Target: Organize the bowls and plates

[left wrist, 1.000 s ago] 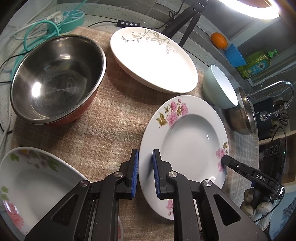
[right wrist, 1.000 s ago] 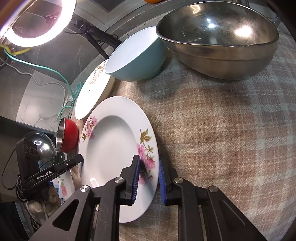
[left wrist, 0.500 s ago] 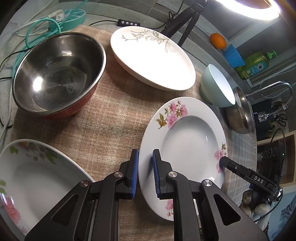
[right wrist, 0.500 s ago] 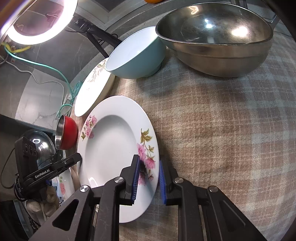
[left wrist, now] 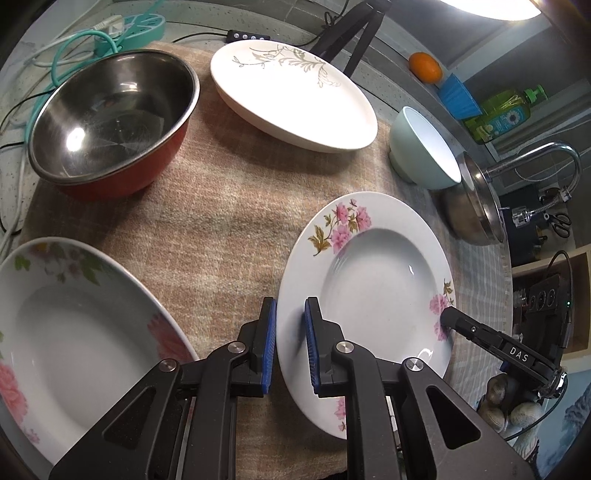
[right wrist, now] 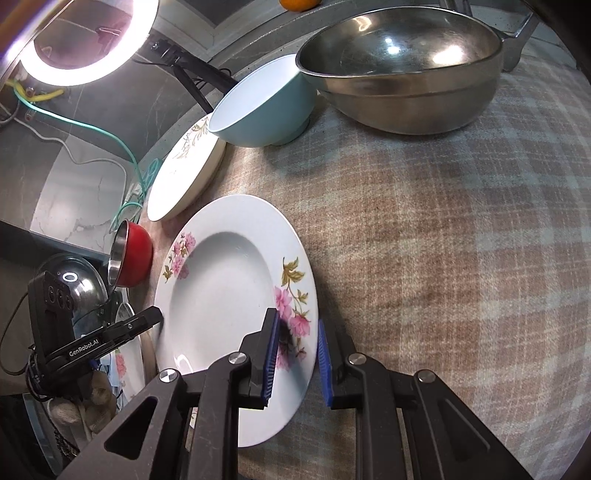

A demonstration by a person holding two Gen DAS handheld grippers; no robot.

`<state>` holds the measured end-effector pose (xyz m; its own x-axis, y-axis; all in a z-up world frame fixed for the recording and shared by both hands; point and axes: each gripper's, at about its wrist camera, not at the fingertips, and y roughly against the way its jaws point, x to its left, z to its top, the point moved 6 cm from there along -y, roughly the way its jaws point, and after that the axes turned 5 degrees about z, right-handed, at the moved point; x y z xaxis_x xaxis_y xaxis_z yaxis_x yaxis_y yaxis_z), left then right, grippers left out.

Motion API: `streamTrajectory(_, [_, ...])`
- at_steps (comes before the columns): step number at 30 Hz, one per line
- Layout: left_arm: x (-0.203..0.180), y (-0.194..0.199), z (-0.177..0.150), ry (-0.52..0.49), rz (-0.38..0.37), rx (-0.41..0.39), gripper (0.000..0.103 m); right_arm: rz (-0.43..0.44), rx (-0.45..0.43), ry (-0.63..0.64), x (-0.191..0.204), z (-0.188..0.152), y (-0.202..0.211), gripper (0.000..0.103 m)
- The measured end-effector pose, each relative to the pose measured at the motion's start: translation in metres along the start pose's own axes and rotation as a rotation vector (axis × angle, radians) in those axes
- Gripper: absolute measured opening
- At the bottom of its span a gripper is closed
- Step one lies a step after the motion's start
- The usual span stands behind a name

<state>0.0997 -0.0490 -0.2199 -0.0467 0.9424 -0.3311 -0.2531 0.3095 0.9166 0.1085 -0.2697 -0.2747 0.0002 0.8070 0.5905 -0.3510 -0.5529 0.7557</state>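
Note:
A white deep plate with pink flowers (left wrist: pixel 373 273) is held between both grippers, a little above the checked cloth. My left gripper (left wrist: pixel 290 345) is shut on its near-left rim. My right gripper (right wrist: pixel 295 360) is shut on the opposite rim of the same plate (right wrist: pixel 229 280). A second flowered plate (left wrist: pixel 74 332) lies at the lower left. A cream plate with a sprig pattern (left wrist: pixel 295 96) lies at the back. A red steel-lined bowl (left wrist: pixel 110 122), a light blue bowl (left wrist: pixel 424 147) and a large steel bowl (right wrist: pixel 402 70) stand around.
The checked cloth (right wrist: pixel 461 240) covers the table. Cables and a teal power strip (left wrist: pixel 122 29) lie at the back left. A ring light on a tripod (right wrist: pixel 81 40), a faucet (left wrist: pixel 546 162), a soap bottle (left wrist: pixel 506 110) and an orange (left wrist: pixel 424 66) stand beyond the cloth.
The held plate has shifted left toward the second flowered plate, which now fills more of the left wrist view. Both grippers have stayed shut on its rim.

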Motion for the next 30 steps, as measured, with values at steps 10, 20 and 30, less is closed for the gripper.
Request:
streamTrajectory(10, [-0.008, 0.002, -0.019, -0.011, -0.007, 0.011, 0.013, -0.010, -0.016, -0.005, -0.005, -0.016, 0.010, 0.018])
streamTrajectory(20, [-0.017, 0.000, -0.033, -0.023, -0.006, 0.018, 0.013, -0.019, -0.024, -0.009, -0.014, -0.028, 0.018, 0.018])
streamTrajectory(30, [-0.022, -0.001, -0.038, -0.034, -0.010, 0.020, 0.013, -0.024, -0.025, -0.015, -0.019, -0.032, 0.021, 0.018])
